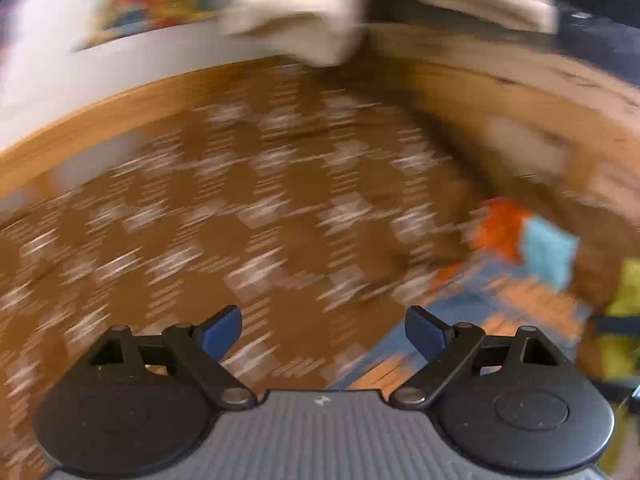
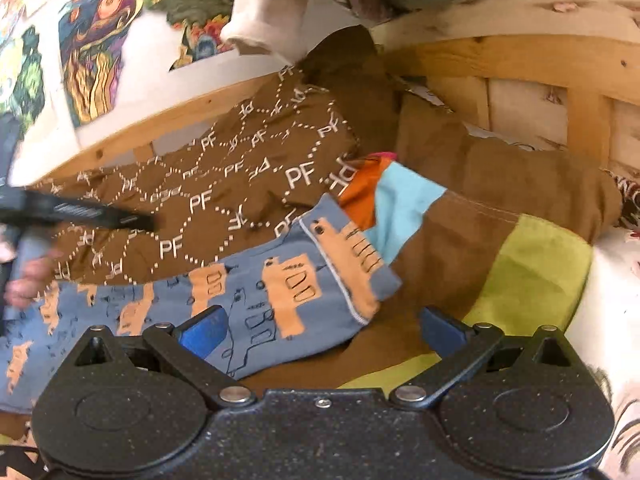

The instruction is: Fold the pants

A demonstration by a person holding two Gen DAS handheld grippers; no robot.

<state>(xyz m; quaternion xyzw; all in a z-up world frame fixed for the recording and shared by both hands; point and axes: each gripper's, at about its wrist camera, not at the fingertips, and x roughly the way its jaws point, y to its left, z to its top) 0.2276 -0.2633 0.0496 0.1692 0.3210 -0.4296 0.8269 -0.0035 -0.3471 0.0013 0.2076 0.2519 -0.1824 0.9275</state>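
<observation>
Right wrist view: right tool [image 2: 320,328] open over blue pants [image 2: 256,292].
Pants lie between its spread fingers, unpinched; left tool [image 1: 322,332] open, empty above brown patterned fabric [image 1: 248,208].

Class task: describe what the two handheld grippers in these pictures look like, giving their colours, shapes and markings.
Both match: the left gripper and right gripper each have blue finger pads on black linkage arms with silver pivot pins, two round black discs, and a ribbed body. The left's looks grey, the right's speckled black.
</observation>
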